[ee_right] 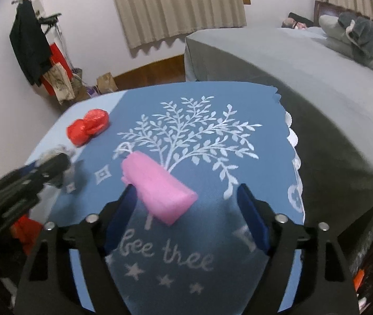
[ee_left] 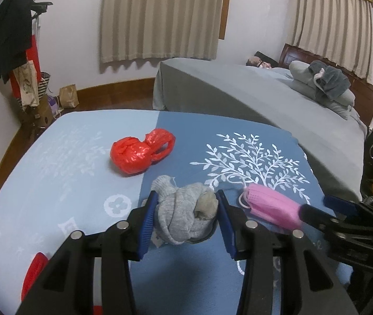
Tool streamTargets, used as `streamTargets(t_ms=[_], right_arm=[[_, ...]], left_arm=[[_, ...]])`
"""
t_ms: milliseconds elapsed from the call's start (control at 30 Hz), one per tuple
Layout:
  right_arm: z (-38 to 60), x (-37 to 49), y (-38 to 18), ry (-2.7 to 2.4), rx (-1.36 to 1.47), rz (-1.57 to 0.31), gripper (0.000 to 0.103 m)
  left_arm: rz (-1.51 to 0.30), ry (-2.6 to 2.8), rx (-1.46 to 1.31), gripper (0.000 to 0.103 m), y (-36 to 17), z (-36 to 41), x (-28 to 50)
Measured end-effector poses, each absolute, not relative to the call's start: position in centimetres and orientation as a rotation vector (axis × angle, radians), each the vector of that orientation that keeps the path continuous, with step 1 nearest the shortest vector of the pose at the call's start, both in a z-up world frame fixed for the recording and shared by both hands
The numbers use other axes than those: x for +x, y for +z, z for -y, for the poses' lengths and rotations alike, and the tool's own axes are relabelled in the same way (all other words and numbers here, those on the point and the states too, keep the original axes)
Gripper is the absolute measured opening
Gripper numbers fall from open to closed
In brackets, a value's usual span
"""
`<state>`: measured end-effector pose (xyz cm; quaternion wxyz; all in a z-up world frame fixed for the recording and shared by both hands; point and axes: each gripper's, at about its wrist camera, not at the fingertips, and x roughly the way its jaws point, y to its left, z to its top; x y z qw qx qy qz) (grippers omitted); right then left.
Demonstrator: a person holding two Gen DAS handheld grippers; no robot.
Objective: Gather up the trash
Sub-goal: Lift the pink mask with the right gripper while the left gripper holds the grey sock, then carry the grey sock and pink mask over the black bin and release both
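My left gripper (ee_left: 186,197) is shut on a grey rolled-up sock bundle (ee_left: 184,215), with both blue pads pressed against its sides, just above the blue tablecloth (ee_left: 68,170). A knotted red plastic bag (ee_left: 136,153) lies farther back on the cloth, also seen as the red bag (ee_right: 88,126) in the right wrist view. A folded pink face mask (ee_right: 157,189) lies on the cloth between the jaws of my right gripper (ee_right: 186,187). Those jaws stand wide open; the mask rests near the left finger. The left wrist view shows the mask (ee_left: 270,207) beside the right gripper (ee_left: 320,206).
A grey-covered bed (ee_left: 265,99) with pillows runs along the right, close behind the table. The cloth's lace edge (ee_right: 294,141) marks the table's right side. A red object (ee_left: 32,273) sits at the near left. Bags and a coat stand (ee_left: 13,34) crowd the far left corner.
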<state>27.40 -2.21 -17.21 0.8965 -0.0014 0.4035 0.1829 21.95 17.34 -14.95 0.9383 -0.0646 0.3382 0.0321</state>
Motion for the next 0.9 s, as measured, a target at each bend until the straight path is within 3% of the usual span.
streamTargets(t_ms=[233, 500, 900], right_arm=[[1.4, 28.4, -18.9, 0.406, -0.026, -0.896, 0.056], [0.7, 27.9, -18.7, 0.501, -0.006, -0.914, 0.012], [4.6, 23.7, -12.5, 0.454, 0.028, -0.774, 0.010]], left_arm=[[-0.682, 0.054, -0.130, 0.044, -14.5, -17.0, 22.2], [-0.685, 0.051, -0.126, 0.045, -14.3, -16.5, 22.2], [-0.626, -0.021, -0.095, 0.045, -10.8, -13.0, 20.8]])
